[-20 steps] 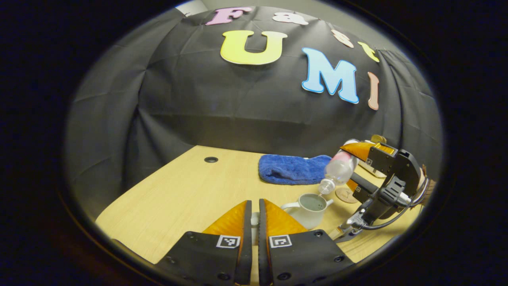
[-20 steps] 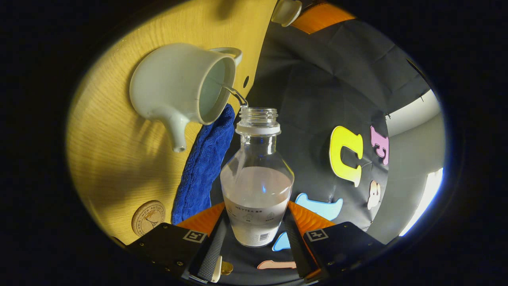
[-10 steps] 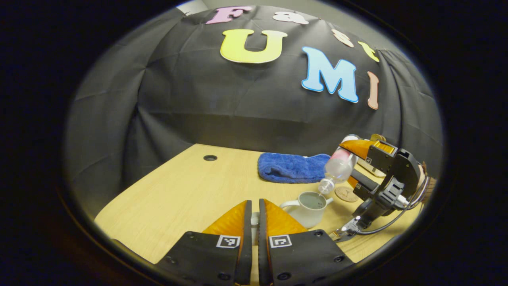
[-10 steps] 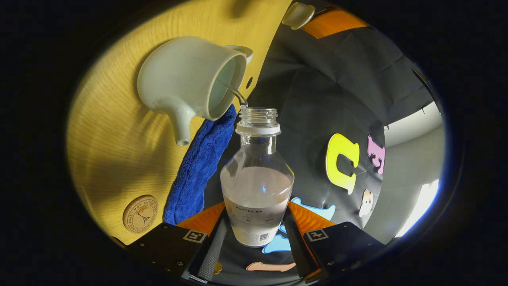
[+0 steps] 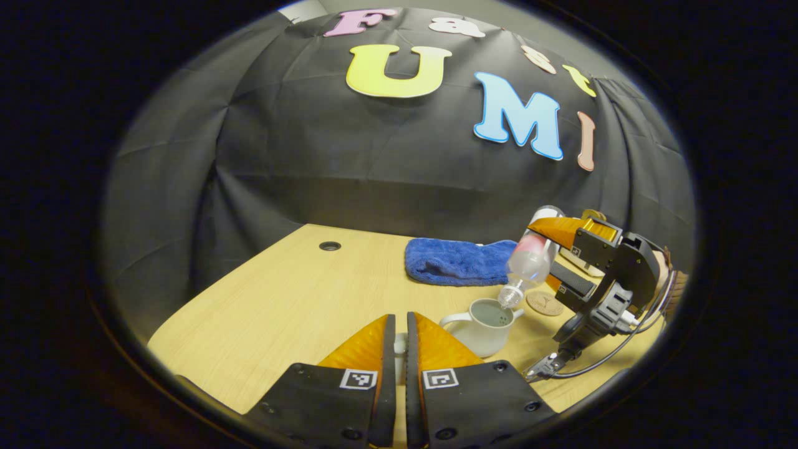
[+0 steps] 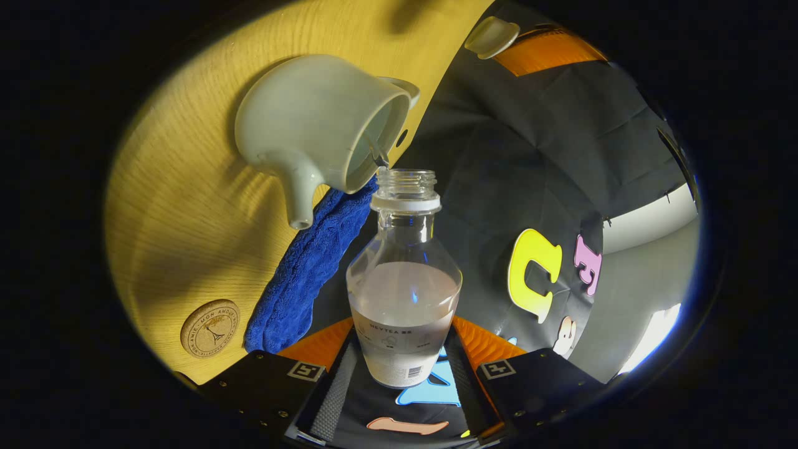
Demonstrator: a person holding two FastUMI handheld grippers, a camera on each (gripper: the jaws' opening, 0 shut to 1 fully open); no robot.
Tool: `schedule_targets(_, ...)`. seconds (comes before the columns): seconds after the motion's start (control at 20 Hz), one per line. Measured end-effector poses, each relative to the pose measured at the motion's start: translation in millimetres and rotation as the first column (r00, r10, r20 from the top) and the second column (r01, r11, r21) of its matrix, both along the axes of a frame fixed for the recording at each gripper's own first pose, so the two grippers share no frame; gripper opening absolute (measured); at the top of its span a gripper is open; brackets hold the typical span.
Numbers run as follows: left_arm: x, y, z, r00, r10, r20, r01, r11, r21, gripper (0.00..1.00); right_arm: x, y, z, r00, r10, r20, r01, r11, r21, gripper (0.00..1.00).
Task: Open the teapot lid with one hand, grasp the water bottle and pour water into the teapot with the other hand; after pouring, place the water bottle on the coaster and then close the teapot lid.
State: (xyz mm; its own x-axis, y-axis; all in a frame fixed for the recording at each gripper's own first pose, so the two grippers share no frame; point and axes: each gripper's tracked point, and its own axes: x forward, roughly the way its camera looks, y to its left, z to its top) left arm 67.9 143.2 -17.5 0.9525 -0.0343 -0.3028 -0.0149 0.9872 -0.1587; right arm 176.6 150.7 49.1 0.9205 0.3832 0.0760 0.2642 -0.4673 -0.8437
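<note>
The water bottle (image 6: 404, 293) is clamped between the right gripper (image 6: 404, 349) fingers, tilted (mouth down) over the open teapot (image 6: 318, 125). The lid (image 6: 491, 36) is pinched between the nearly closed left gripper (image 5: 400, 340) fingers.

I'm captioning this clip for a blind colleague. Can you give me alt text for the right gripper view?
The right gripper holds a tilted water bottle, its mouth at the open teapot and a thin stream running in. The teapot stands on a wooden table beside a blue towel, with a round coaster nearby.

One teapot (image 6: 312, 125), one bottle (image 6: 404, 293), one coaster (image 6: 210, 328) (cork), one towel (image 5: 458, 262).
</note>
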Motion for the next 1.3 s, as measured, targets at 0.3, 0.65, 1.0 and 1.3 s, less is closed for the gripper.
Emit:
schedule_targets(0.3, 2, -1, -5, 1.0, -0.004, -0.007, 0.004, 1.0, -0.004, 0.13, -3, 13, 6, 0.998, 0.048, 0.041, -0.044, 0.996, -0.081, 0.75)
schedule_targets(0.65, 1, -1, -6, 1.0, -0.006, -0.008, 0.006, 1.0, -0.006, 0.12, -7, 25, 10, 0.995, 0.083, 0.063, -0.073, 0.987, -0.146, 0.75)
schedule_targets(1.0, 2, -1, -6, 1.0, -0.009, -0.009, 0.008, 1.0, -0.012, 0.13, -13, 38, 13, 0.988, 0.131, 0.081, -0.111, 0.97, -0.214, 0.75)
schedule_targets(1.3, 2, 1, -8, 1.0, -0.006, -0.01, 0.006, 1.0, -0.015, 0.12, -15, 45, 14, 0.984, 0.154, 0.088, -0.128, 0.961, -0.245, 0.75)
